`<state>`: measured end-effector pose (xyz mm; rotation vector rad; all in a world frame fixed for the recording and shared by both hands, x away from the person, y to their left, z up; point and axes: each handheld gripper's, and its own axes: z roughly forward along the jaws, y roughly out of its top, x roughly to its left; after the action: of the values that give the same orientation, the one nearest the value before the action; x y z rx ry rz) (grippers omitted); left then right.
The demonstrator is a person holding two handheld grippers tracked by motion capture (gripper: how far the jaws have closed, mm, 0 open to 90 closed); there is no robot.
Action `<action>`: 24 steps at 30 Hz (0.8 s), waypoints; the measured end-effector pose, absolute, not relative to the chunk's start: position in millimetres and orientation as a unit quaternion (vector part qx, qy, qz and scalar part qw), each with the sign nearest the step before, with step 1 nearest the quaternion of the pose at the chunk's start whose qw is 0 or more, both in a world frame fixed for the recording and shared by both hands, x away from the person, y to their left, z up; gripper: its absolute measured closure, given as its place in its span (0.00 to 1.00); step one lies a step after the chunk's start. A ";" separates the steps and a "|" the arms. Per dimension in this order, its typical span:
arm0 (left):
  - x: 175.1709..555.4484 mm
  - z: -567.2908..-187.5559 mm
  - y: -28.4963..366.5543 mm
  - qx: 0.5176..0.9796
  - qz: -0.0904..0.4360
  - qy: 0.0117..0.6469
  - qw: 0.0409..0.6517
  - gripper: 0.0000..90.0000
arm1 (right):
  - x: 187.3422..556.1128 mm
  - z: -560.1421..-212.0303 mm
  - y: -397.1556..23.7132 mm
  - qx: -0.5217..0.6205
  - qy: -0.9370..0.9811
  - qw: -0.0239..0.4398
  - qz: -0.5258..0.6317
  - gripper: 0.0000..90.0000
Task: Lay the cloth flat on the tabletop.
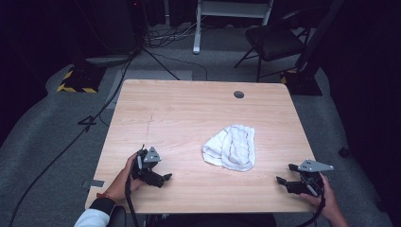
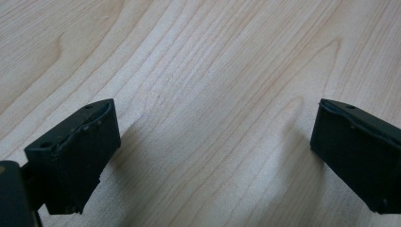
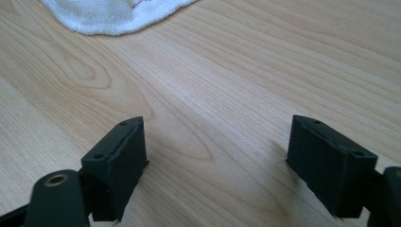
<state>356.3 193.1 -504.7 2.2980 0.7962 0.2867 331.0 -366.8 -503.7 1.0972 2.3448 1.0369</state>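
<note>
- The left gripper (image 1: 161,178) sat low over the near left part of the table (image 1: 179,109), held in the person's left hand (image 1: 124,182); its jaws stood apart with bare wood between them.
- The right gripper (image 1: 285,174) sat near the table's near right corner in the right hand (image 1: 326,196), jaws likewise spread wide and holding nothing.
- The towel (image 1: 231,146), white and loosely folded with a thin red line along one layer, lay on the table between the two grippers, somewhat farther from the person and closer to the right one (apart from both).
- Nothing lay between either gripper and the towel; the wood there was bare.
- A round grey grommet (image 1: 239,94) sat near the table's far edge, well apart from the towel.
- Beyond the table the high view took in a dark chair (image 1: 276,42), a white frame (image 1: 231,14) and cables (image 1: 108,99) trailing over the grey floor.
- The left gripper view looked down on plain wood grain (image 2: 213,71) between its jaws.
- The right gripper view caught the towel's near edge (image 3: 113,16) at its top, well ahead of the jaws (the weave showed here, which the high view was too small to give).
</note>
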 end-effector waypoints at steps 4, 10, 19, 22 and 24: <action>354.9 -504.7 194.5 0.884 0.110 0.300 0.340 0.03 | 331.1 -503.7 -366.8 0.387 0.828 0.176 0.366 0.23; 357.9 -504.2 186.7 0.894 0.098 0.277 0.338 0.01 | 332.8 -503.1 -365.4 0.384 0.831 0.174 0.363 0.21; 368.6 -501.7 165.2 0.900 0.092 0.272 0.330 0.03 | 362.5 -489.2 -355.1 0.356 0.846 0.195 0.345 0.37; 372.5 -500.7 155.8 0.899 0.088 0.268 0.334 0.07 | 388.4 -473.8 -338.3 0.349 0.847 0.200 0.347 0.37; 374.8 -500.2 149.0 0.898 0.088 0.260 0.343 0.14 | 402.6 -467.5 -327.6 0.351 0.848 0.200 0.344 0.38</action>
<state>374.8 149.0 -500.2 2.3346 0.6763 0.2296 402.6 -327.6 -467.5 0.9815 2.3700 0.9604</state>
